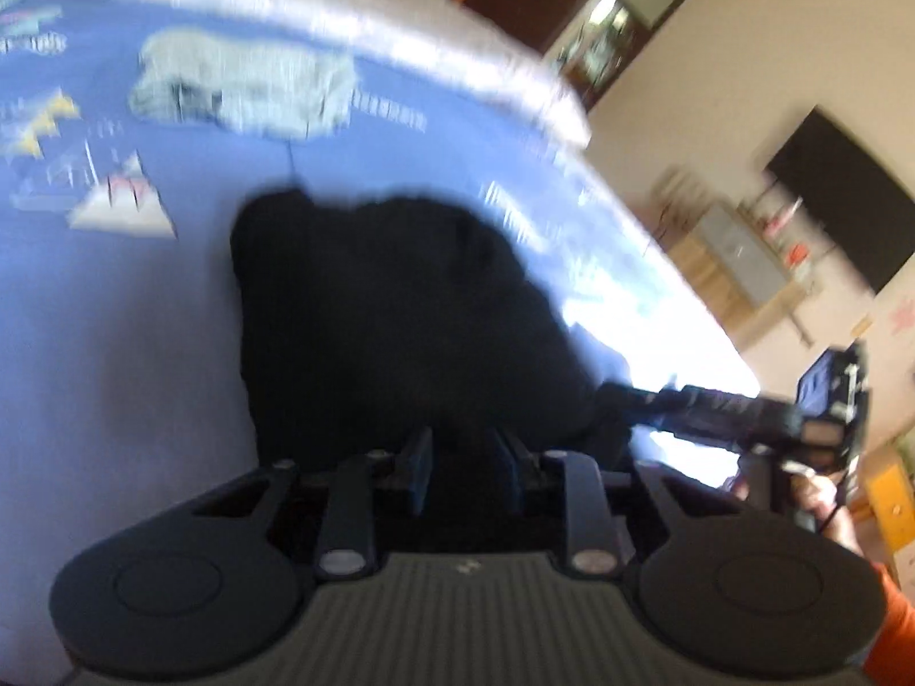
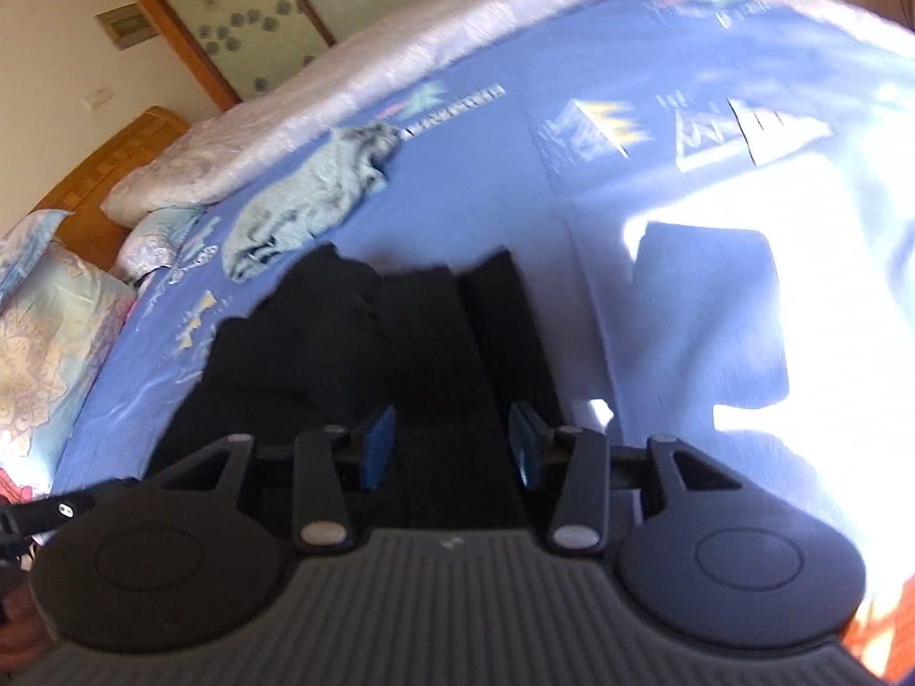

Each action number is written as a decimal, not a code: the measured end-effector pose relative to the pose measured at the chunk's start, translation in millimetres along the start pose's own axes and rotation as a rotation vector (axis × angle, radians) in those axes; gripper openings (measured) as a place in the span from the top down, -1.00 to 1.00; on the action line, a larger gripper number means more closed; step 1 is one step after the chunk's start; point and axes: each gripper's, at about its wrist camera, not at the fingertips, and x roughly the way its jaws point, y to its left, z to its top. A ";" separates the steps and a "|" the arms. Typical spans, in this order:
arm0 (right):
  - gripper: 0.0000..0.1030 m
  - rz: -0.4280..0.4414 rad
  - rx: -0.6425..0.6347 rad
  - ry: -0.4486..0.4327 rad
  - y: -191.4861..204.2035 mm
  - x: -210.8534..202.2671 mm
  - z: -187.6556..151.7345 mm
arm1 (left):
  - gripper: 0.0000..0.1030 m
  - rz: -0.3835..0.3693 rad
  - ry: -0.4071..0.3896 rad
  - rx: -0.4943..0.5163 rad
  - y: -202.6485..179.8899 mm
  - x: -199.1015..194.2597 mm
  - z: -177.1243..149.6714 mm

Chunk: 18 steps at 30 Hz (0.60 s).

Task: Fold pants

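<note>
Bed with a blue picture sheet carries everything. Black pants lie bunched up on it, near the edge closest to the person, with the sunny patch beside them. A light blue cloth lies farther back, well apart from the pants, near the white quilt along the far edge.

The left gripper has its jaws close together, but both pictures are blurry and the cloth is very dark, so I cannot tell if it pinches the pants. The right gripper has its jaws spread wide over the pants and grips nothing.

I think the folding is only starting, since the pants look lumpy. Next, each gripper needs to grab an edge and pull the pants flat.

The waistband and leg ends are hard to make out.
</note>
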 end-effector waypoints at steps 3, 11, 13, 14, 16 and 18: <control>0.26 0.023 0.032 0.054 -6.0 10.2 -8.4 | 0.56 0.017 0.043 -0.023 4.5 11.6 -9.0; 0.86 0.101 0.040 -0.083 0.2 -61.2 -1.6 | 0.44 -0.011 0.005 0.015 0.4 -15.0 -0.9; 0.86 0.072 0.015 -0.084 0.0 -66.9 -9.8 | 0.39 -0.015 0.006 0.041 -5.3 -16.5 -0.1; 0.86 0.047 0.012 -0.063 -2.7 -63.4 -17.0 | 0.38 -0.010 0.012 0.047 -7.0 -14.4 -1.4; 0.85 0.005 0.046 0.002 -15.0 -45.4 -32.3 | 0.39 0.006 0.049 0.047 -7.0 -4.6 -4.6; 0.84 -0.004 0.107 0.049 -28.2 -25.9 -48.5 | 0.42 0.031 0.128 0.041 -3.3 14.3 -8.6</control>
